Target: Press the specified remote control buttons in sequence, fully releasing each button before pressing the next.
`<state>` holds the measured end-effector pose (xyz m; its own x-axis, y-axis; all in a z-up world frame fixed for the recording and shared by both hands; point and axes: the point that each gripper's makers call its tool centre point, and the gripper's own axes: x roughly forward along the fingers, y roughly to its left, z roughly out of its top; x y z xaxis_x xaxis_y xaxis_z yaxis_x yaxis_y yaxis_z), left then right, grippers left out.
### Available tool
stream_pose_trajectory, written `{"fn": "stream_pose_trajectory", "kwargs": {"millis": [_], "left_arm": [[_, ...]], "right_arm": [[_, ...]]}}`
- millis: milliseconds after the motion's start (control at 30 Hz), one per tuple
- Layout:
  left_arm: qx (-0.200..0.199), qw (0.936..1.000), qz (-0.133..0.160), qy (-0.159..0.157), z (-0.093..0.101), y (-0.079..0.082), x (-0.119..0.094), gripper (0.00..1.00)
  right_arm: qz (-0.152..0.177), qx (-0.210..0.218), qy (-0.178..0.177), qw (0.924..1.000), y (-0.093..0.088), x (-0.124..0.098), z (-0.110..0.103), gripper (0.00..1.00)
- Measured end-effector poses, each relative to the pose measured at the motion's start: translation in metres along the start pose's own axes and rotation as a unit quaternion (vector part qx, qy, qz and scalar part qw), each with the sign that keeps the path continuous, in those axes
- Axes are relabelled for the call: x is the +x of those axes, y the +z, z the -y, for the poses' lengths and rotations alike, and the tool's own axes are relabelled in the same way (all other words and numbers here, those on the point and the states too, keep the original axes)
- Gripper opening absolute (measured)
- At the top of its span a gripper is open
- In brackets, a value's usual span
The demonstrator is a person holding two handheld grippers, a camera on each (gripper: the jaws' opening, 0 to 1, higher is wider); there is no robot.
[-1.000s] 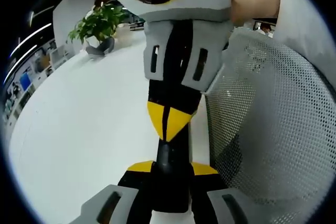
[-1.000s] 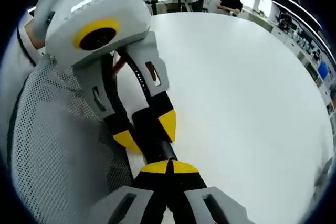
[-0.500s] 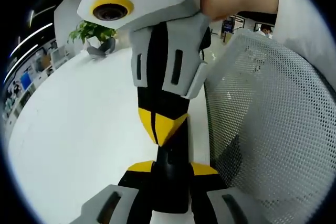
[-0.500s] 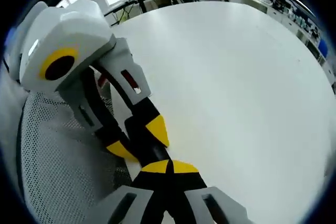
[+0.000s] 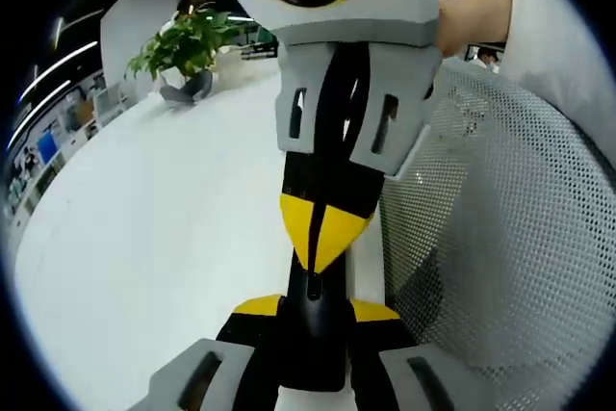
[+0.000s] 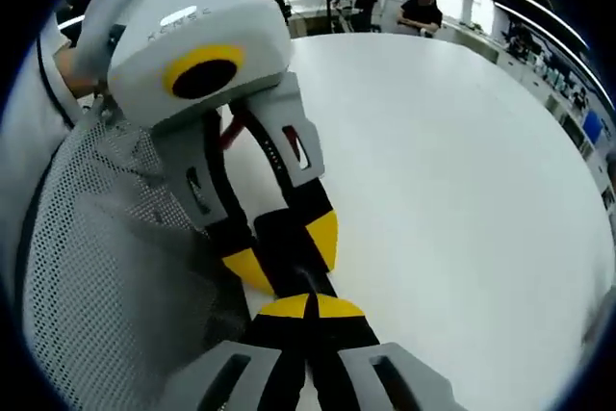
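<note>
Left tongs clamped round a black remote, right tongs pinched together, tip on it.

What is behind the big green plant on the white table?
Behind the potted plant at the white table's far edge, a pale wall panel and blurry office shelves show. Its leaves cover whatever sits directly behind them.

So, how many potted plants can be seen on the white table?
1. The potted plant stands at the far edge of the white table, upper left in the left gripper view. More could be hidden behind the grippers or the mesh chair back.
</note>
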<state>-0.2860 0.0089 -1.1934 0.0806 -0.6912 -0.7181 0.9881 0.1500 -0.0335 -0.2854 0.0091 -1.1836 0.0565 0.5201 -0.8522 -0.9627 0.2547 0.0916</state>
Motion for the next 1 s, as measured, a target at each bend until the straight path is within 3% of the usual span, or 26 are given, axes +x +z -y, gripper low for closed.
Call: {"fn": "stream_pose_trajectory", "kwargs": {"millis": [133,300,600,800,900,1000], "left_arm": [[-0.001,1.0,0.002,-0.002,0.0,0.0,0.0,0.24],[-0.028,0.9994,0.018,-0.008,0.0,0.001,-0.001,0.25],[-0.016,0.9998,0.008,-0.006,0.002,0.001,-0.001,0.25],[-0.013,0.9999,0.005,0.0,0.002,0.0,0.0,0.24],[-0.011,0.9999,0.003,-0.001,0.002,0.001,-0.001,0.25],[-0.01,0.9999,0.002,0.0,0.002,0.0,-0.001,0.25]], "right_arm": [[-0.01,-0.054,-0.008,0.9985,0.0,0.001,0.0,0.0],[-0.011,-0.141,-0.03,0.9895,0.002,0.005,-0.003,0.0],[-0.013,-0.139,-0.05,0.989,0.002,0.004,-0.003,0.0],[0.004,-0.107,-0.033,0.9937,0.003,0.002,-0.008,0.0],[-0.004,-0.15,-0.045,0.9876,0.003,0.005,-0.013,0.0],[-0.007,-0.133,-0.04,0.9902,0.004,0.006,-0.012,0.0]]}}
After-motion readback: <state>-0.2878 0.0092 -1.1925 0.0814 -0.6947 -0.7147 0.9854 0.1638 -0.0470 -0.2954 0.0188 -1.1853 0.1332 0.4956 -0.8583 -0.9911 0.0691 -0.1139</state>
